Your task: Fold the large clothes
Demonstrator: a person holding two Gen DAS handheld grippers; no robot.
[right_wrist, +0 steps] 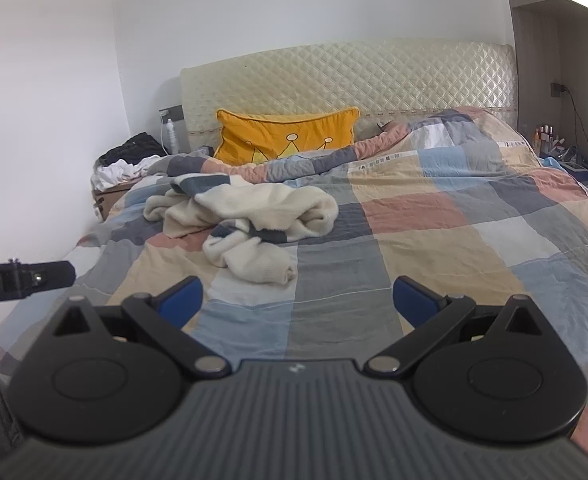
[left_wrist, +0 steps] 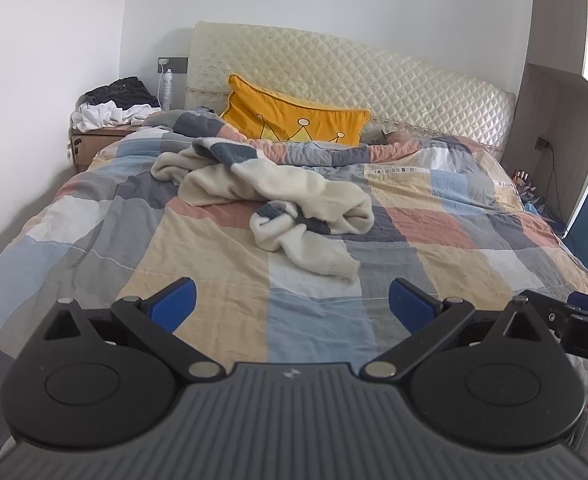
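The left tool (left_wrist: pixel 292 300) and the right tool (right_wrist: pixel 297 298) both hang low over the near end of the bed (left_wrist: pixel 222 240), each with its blue fingers spread wide apart and holding nothing, probably because no grasp has begun. Ahead of them, well apart, the cream garment (left_wrist: pixel 278 200) with its checked side lies crumpled in a heap on the patchwork quilt (right_wrist: pixel 433 232). Behind it, a yellow cushion (left_wrist: pixel 294 118) leans on the headboard (left_wrist: pixel 373 76).

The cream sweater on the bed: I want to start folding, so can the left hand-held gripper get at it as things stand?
Probably yes. The left hand-held gripper is open and the quilt between it and the crumpled sweater is bare; it just has to move forward.
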